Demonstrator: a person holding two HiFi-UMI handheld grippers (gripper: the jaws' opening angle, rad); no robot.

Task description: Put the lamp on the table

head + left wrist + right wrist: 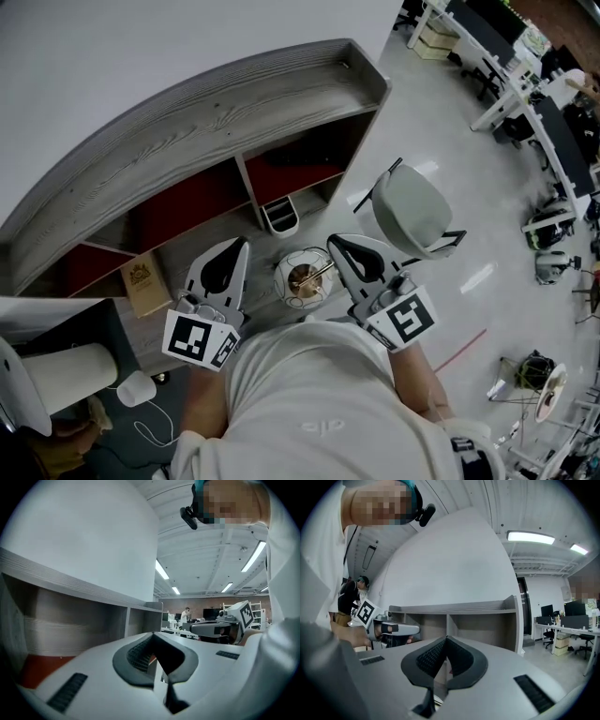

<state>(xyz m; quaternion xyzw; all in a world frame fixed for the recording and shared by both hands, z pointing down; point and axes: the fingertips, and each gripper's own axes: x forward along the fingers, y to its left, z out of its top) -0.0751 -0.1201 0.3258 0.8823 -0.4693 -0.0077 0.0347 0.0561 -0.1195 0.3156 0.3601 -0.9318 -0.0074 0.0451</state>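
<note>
1. Lamp [305, 277] sat low in front of the shelf [187, 141], seen between the two hand-held grippers from the head view.
2. Left hand-held gripper [240, 244] had its jaws pressed together on nothing.
3. Right hand-held gripper [334, 241] was likewise closed and empty, beside a chair [412, 211].

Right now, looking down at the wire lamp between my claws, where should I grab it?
Probably the brass stem at the centre of the lamp, taken from above: the round wire cage looks too wide for one claw, and its top faces you. The right claw is shut; open it first.
</note>
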